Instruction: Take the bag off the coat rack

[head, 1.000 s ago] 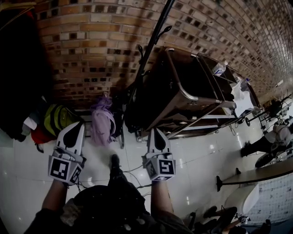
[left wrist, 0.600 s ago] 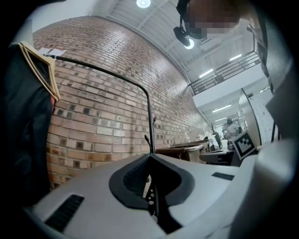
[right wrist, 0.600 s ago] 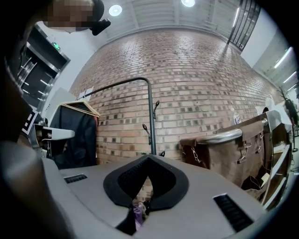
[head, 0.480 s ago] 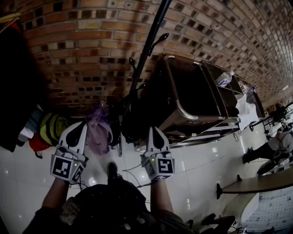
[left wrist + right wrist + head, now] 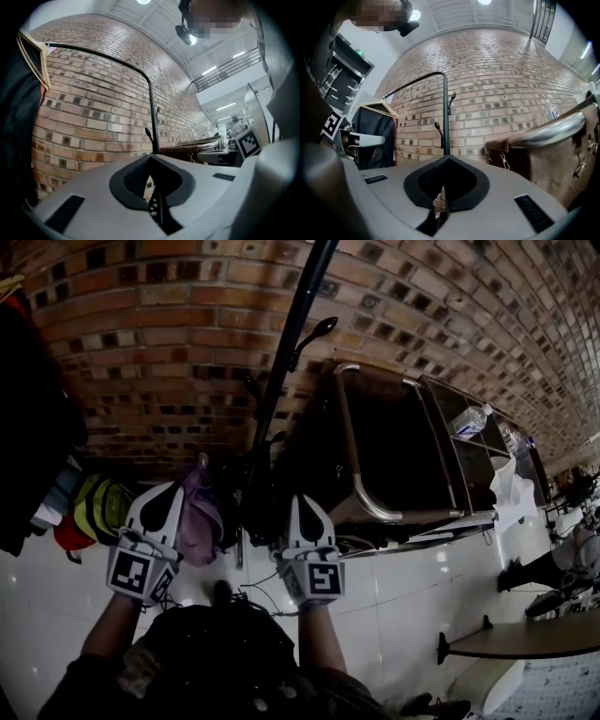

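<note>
Both grippers are closed tight with nothing between the jaws. The left gripper (image 5: pixel 172 488) and the right gripper (image 5: pixel 305 500) are held out level, side by side, pointing at the wall, and neither touches anything.

What looks like the bag to fetch is a purple bag (image 5: pixel 202 519). It hangs low, just beside the pole of the coat rack (image 5: pixel 281 381), and shows between the two grippers in the head view. What carries it is hidden behind the left gripper. Neither gripper view shows it; there only the pole and its bare upper hooks rise over the jaw tips.

I judge the task not properly begun: nothing is grasped or lifted. Left to do: open a gripper, close it on the bag's strap, and lift it clear.

Behind the rack is a brick wall (image 5: pixel 159 343). A brown cart (image 5: pixel 384 446) with a chrome rail stands to its right, and a yellow-green backpack (image 5: pixel 101 507) sits low to its left.
</note>
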Available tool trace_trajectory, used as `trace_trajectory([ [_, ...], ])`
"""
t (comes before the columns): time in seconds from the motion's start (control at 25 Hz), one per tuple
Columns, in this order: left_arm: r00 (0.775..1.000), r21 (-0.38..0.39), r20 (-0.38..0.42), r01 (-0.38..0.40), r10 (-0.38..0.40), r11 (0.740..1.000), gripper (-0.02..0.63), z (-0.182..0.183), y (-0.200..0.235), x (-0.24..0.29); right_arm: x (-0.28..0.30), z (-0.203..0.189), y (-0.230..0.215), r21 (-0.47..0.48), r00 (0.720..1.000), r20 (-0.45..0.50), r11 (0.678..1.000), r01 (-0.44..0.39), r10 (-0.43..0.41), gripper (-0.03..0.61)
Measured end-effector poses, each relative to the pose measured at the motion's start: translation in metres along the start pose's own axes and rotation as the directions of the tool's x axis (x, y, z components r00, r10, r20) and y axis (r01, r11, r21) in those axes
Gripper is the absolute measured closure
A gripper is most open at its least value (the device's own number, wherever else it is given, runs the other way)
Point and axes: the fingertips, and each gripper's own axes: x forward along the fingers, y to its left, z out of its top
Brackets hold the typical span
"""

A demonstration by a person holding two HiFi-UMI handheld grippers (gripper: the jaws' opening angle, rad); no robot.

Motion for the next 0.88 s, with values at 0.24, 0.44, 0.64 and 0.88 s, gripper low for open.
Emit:
trace_trajectory([
  [0.24,0.999,0.007,-0.004,-0.044,0.044,0.999,0.592,-0.009,0.004,0.043,0.039,-0.014,-0.013,-0.001,0.998,-0.004,0.998,-0.062,0.062,0.554],
  [0.44,0.998,0.024,-0.025,-0.06,0.061,0.998,0.592,-0.016,0.01,0.066,0.065,-0.028,-0.025,0.024,0.997,-0.024,0.997,-0.074,0.075,0.554],
  [0.64,0.997,0.021,-0.042,-0.058,0.059,0.998,0.592,-0.028,0.018,0.089,0.083,-0.042,-0.027,0.041,0.994,-0.059,0.995,-0.094,0.096,0.547],
  [0.88,0.998,-0.007,-0.063,-0.015,0.014,1.0,0.592,-0.038,0.019,0.114,0.102,-0.066,-0.026,0.03,0.984,-0.143,0.994,-0.101,0.104,0.451],
])
